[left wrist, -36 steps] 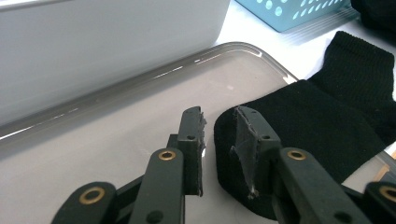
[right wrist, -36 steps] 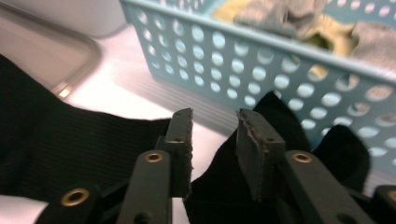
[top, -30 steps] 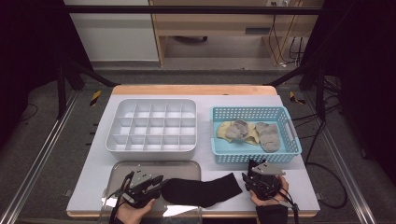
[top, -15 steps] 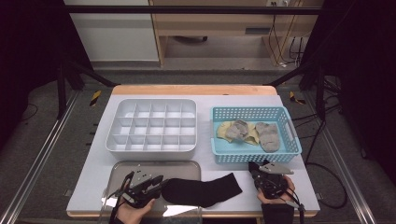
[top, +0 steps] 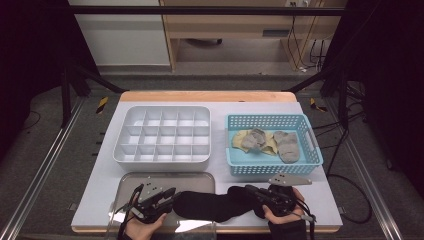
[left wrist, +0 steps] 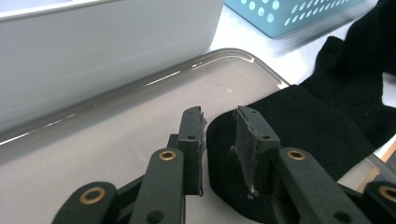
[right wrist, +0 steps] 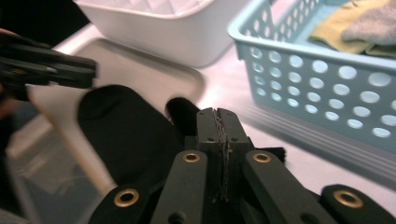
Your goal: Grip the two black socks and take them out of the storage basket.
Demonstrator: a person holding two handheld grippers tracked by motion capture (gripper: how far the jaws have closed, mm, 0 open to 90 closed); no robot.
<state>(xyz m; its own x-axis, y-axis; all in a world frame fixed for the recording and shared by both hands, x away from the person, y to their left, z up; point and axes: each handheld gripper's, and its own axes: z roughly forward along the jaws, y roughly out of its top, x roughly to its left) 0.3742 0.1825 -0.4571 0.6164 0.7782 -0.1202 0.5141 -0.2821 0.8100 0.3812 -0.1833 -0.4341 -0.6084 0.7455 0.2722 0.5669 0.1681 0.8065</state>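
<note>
From above, a black sock (top: 215, 204) lies along the near edge of the table (top: 100, 185), one end on the clear tray (top: 165, 178), stretched between the left gripper (top: 167, 196) and the right gripper (top: 250, 192), probably to fold it. Behind stand a white divided box (top: 162, 134) and a blue basket (top: 272, 145) holding more socks (top: 267, 141). In the left gripper view, the jaws stand partly closed around the sock's rounded end (left wrist: 224, 135), which sits between them over the tray (left wrist: 116, 140). In the right gripper view, the jaws have just closed tight together; whether they pinch the sock's edge (right wrist: 182, 114) I cannot tell.
</note>
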